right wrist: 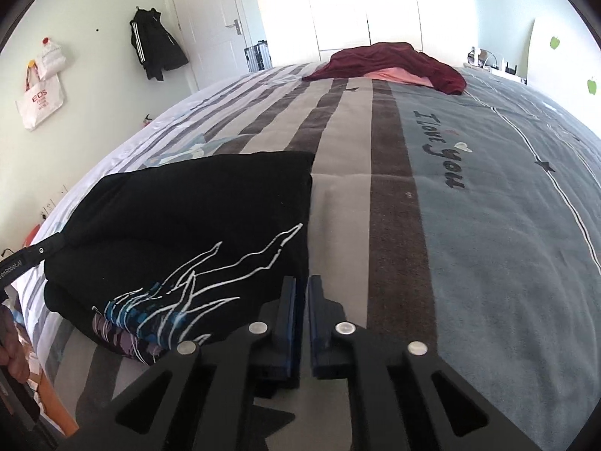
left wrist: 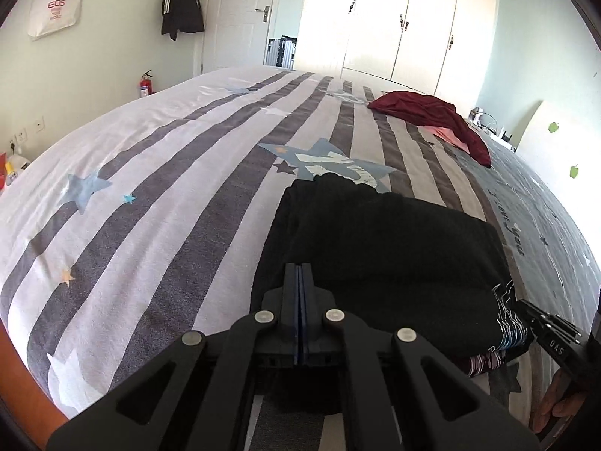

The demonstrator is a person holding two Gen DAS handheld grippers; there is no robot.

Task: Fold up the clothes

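A folded black garment with a white and blue line print lies on the striped bed; it also shows in the right wrist view. It rests on another folded patterned piece. My left gripper is shut with its jaws together, low over the garment's near left edge; no cloth shows between them. My right gripper stands at the garment's right edge, its jaws a narrow gap apart with nothing between them. The right gripper also shows at the far right of the left wrist view.
A dark red garment lies over a pink one at the far end of the bed. White wardrobe doors stand behind it. A black jacket and a tote bag hang on the left wall.
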